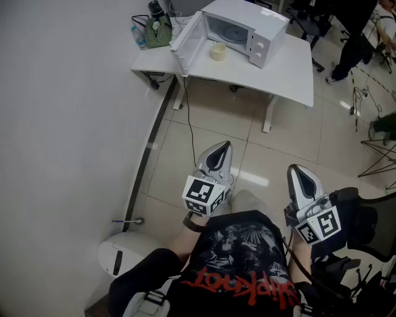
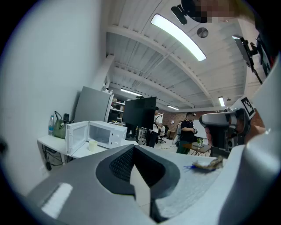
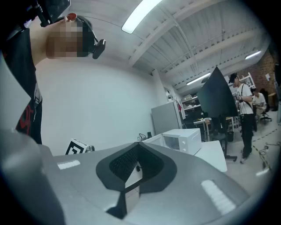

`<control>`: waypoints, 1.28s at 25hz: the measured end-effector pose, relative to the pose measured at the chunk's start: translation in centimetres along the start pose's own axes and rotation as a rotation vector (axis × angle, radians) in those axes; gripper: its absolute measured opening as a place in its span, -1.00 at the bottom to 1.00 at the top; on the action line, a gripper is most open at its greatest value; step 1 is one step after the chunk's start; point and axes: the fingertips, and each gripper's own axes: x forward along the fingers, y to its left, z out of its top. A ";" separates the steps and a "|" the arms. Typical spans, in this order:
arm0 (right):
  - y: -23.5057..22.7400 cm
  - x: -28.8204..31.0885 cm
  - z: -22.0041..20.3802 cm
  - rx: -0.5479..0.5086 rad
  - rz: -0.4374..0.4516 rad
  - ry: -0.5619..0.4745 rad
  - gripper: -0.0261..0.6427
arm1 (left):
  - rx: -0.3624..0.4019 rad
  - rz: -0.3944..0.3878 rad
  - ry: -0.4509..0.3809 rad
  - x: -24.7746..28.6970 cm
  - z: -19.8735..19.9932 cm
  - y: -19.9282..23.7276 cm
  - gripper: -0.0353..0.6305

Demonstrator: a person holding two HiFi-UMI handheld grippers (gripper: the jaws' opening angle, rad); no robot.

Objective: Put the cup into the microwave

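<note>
The cup looks light and stiff, best pinched across its rim. The left claw and right claw are closed, empty.

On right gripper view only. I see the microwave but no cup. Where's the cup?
Observer: The cup stands on the white table, outside the microwave, just in front of its open front.
Operator: Anything already inside?
Observer: The head view shows only the turntable in the cavity.
Operator: Left tongs carrying anything?
Observer: No. The left gripper has its tongs shut with nothing between them, well back from the table.
</note>
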 end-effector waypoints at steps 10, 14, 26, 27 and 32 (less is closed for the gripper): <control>-3.3 2.2 -3.9 0.115 0.023 0.062 -0.93 | -0.012 0.055 0.005 1.0 -2.4 1.6 -0.91; -8.3 4.9 -4.3 0.153 0.054 0.065 -0.93 | 0.002 0.079 -0.009 5.6 -2.0 2.5 -0.91; -25.9 12.3 2.0 0.175 0.087 -0.004 -0.93 | 0.056 0.193 -0.001 20.9 0.7 5.2 -0.91; -26.6 13.4 1.9 0.186 0.101 0.001 -0.93 | 0.058 0.203 -0.001 21.6 1.1 5.9 -0.92; -27.0 21.9 0.4 0.223 0.198 0.023 -0.93 | 0.074 0.251 0.048 24.4 1.0 12.3 -0.91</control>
